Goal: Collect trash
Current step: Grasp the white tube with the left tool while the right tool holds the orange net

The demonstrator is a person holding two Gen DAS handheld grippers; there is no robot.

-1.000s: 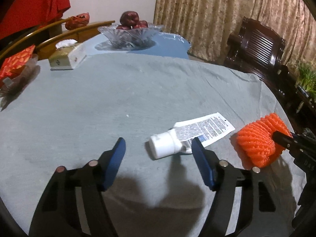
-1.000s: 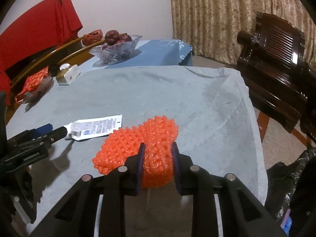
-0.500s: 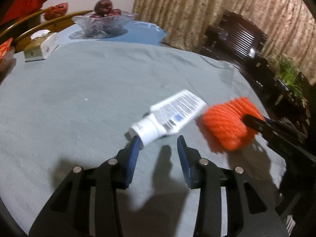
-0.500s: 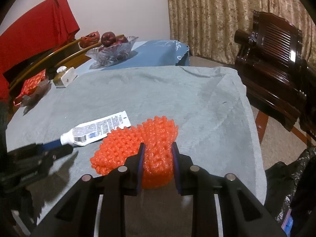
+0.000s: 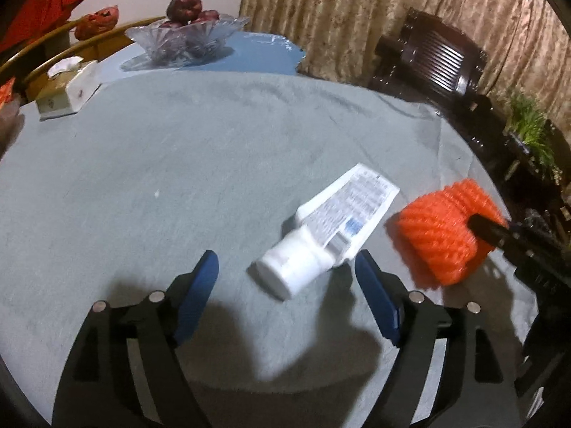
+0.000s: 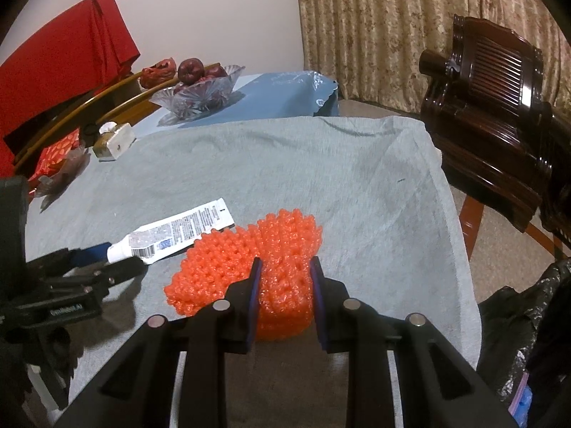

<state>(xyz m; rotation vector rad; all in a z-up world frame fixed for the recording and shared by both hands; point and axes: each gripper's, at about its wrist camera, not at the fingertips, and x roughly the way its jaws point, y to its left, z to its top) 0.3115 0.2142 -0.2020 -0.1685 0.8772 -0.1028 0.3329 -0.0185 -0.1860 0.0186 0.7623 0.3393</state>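
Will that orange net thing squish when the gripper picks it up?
Probably yes. The orange net looks like soft foam mesh, and it bulges around the right gripper fingers already pinching it. It is full of holes, so it is likely very light. Its bumpy surface should keep it from slipping.

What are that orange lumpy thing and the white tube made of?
The orange fruit net looks like soft foam mesh: matte, knobbly, squashed inward where the right claw pinches it. The white tube seems to be thin plastic: flattened printed body, smooth cap.
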